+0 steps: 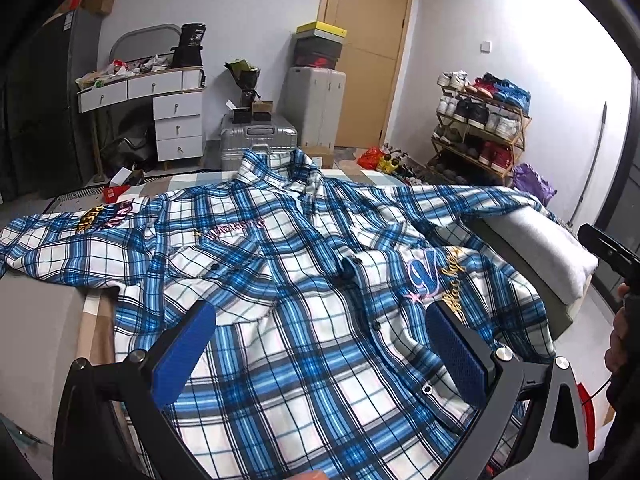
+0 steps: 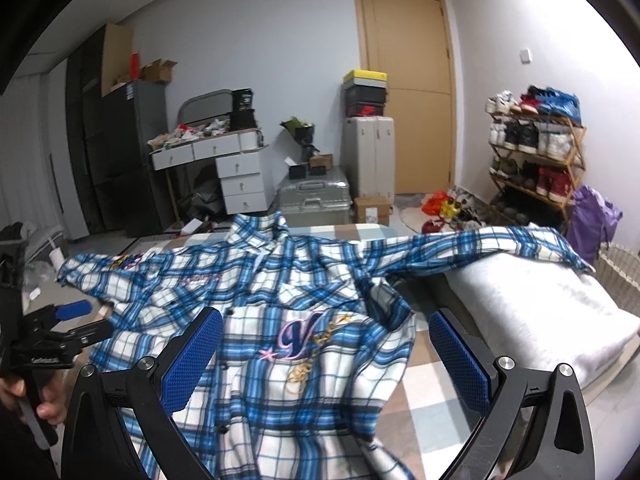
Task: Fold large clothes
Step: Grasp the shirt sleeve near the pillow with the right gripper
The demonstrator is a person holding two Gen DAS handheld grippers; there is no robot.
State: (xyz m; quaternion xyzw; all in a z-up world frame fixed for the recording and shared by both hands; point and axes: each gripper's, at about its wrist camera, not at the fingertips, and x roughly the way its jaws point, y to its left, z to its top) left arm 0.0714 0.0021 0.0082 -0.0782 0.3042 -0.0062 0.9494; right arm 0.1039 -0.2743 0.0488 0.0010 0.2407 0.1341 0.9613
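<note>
A blue and white plaid shirt [image 1: 304,280] lies front up on the bed, buttoned, its collar [image 1: 276,168] at the far side and both sleeves spread out. An embroidered "V" badge [image 2: 300,334] marks its chest. My left gripper [image 1: 320,312] hovers open over the lower front of the shirt, nothing between its blue pads [image 1: 188,352]. My right gripper [image 2: 326,320] hangs open above the badge side, near the shirt's right edge. The left gripper [image 2: 92,318] also shows at the left in the right wrist view. The shirt's right sleeve [image 2: 500,244] drapes over a pillow.
A grey pillow [image 2: 540,312] lies on the bed's right side over the checked bedsheet [image 2: 432,396]. Beyond the bed stand silver suitcases [image 1: 260,136], a cluttered white drawer desk [image 1: 160,92], a shoe rack [image 1: 480,128], a wooden door [image 1: 368,52] and a woven basket [image 2: 620,272].
</note>
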